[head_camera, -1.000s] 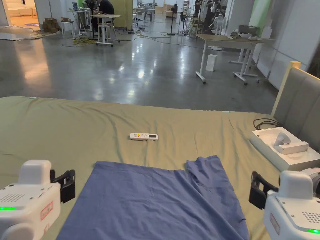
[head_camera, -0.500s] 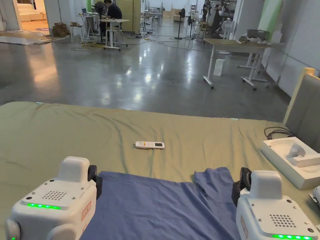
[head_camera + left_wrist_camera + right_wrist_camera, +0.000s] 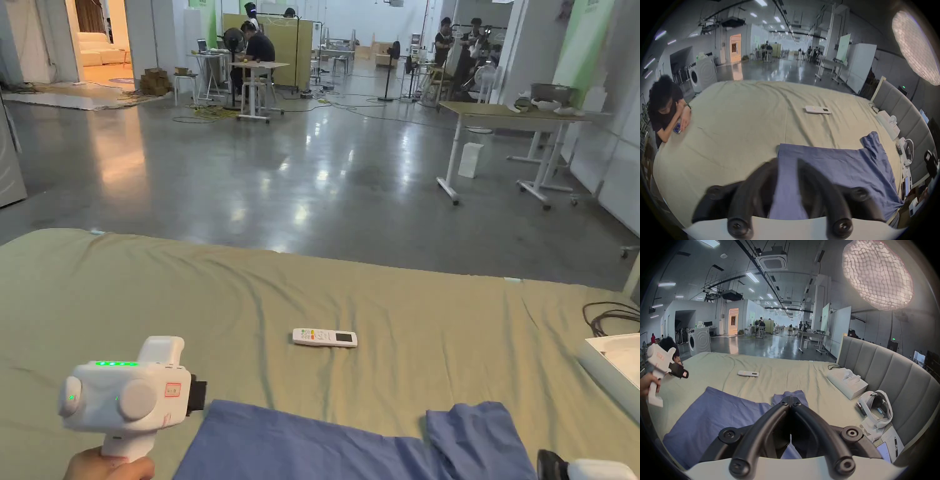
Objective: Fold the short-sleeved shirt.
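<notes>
Currently left tool [image 3: 787, 164] jaws apart, empty, raised above left edge of blue shirt [image 3: 834, 175]. Right tool [image 3: 790, 400] jaws closed together, gripping nothing, tips over shirt sleeve at 12 o'clock. Shirt lies flat on bed [image 3: 187, 294], sleeve sticking out at 1 o'clock. White remote [image 3: 324, 337] beyond shirt, well apart, at 12 o'clock.

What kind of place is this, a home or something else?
Probably a lab or workshop hall, not a home: the bed stands on an open concrete floor, with work desks and a washing machine nearby.
</notes>
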The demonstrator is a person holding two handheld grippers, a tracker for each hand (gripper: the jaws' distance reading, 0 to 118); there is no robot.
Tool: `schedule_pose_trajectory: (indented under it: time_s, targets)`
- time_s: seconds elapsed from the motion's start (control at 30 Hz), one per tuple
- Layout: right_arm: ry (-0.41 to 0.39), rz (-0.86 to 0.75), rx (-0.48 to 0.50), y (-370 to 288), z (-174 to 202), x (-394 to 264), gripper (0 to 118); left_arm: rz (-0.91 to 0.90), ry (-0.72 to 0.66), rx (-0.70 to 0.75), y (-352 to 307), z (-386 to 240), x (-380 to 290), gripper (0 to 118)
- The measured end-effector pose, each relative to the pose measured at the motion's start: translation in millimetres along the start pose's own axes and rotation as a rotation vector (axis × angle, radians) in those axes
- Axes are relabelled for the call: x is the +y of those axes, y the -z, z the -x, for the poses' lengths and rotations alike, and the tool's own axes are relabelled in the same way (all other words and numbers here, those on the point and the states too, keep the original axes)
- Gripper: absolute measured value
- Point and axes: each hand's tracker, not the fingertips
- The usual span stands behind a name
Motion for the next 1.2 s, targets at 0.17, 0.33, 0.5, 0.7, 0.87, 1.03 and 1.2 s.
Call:
schedule_pose_trajectory:
  time_s: [0.17,0.33,0.5,0.7,0.87,1.03,1.2]
  targets:
    - [-0.004,0.066,-0.023,24.2,-5.8,-17.8,0,0.090,0.027,-0.003,67.6,6.5,27.7,63]
    - [-0.007,0.129,-0.048,40.2,-15.2,-37.4,0,0.245,0.025,0.003,135.0,13.0,28.6,63]
    - [-0.020,0.174,-0.068,47.9,-22.9,-50.9,0,0.324,0.033,0.036,176.0,7.9,17.2,63]
    - [-0.031,0.213,-0.081,54.2,-25.6,-62.0,0,0.264,0.226,0.157,186.2,-27.4,-3.9,40]
    - [-0.019,0.249,-0.071,73.3,-29.8,-66.6,0,0.276,0.328,0.140,186.2,-42.4,-17.5,5]
    - [-0.017,0.352,-0.085,129.3,-52.3,-50.4,1,0.236,0.256,0.108,174.3,-30.4,-9.3,4]
    - [0.030,0.513,-0.014,214.8,-85.9,-39.8,50,0.180,0.199,0.077,142.6,-20.0,-5.9,4]
